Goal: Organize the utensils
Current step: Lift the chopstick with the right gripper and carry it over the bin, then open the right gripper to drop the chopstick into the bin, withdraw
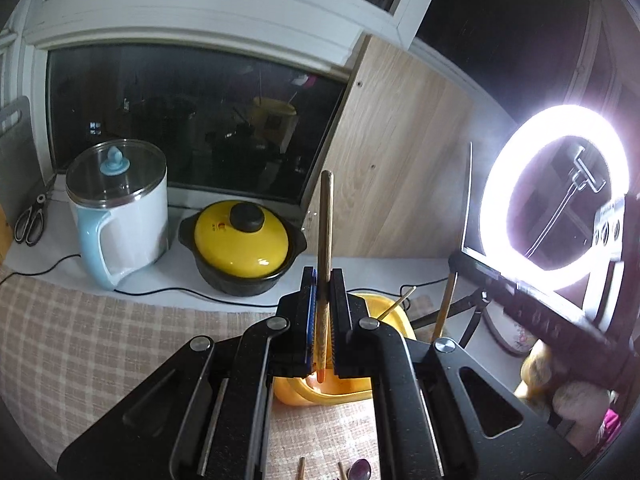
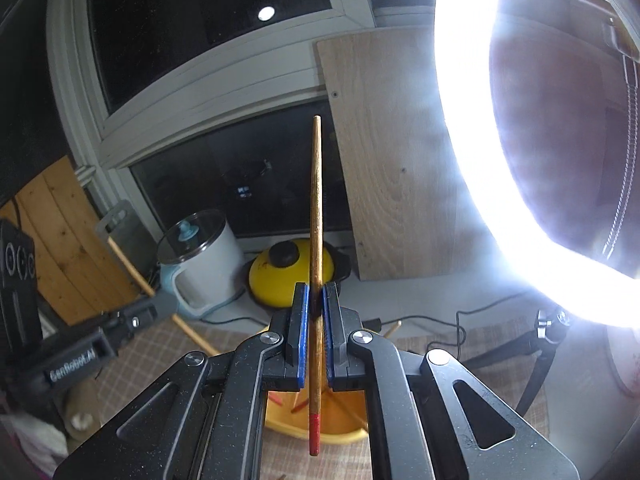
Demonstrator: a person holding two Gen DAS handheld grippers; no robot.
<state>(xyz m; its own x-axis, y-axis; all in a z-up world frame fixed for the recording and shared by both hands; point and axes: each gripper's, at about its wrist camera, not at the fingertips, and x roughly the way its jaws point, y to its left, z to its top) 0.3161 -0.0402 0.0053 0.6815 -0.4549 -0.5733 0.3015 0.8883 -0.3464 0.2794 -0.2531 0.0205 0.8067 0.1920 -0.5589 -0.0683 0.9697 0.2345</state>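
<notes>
My left gripper (image 1: 323,280) is shut on a wooden chopstick (image 1: 326,224) that stands upright between the blue pads, its lower end over a yellow utensil holder (image 1: 316,394) below. My right gripper (image 2: 315,292) is shut on another wooden chopstick (image 2: 316,200) with a red lower end (image 2: 314,434), held upright above the same yellow holder (image 2: 340,420), which has several sticks in it. The left gripper (image 2: 120,332) with its chopstick (image 2: 132,276) shows at the left of the right wrist view. The right gripper body (image 1: 560,320) shows at the right of the left wrist view.
A white and blue electric kettle (image 1: 120,216) and a yellow-lidded black pot (image 1: 242,246) stand on the white sill. Scissors (image 1: 34,216) lie at far left. A bright ring light (image 1: 556,192) on a tripod stands at right. More utensils (image 1: 358,470) lie on the checked cloth (image 1: 100,340).
</notes>
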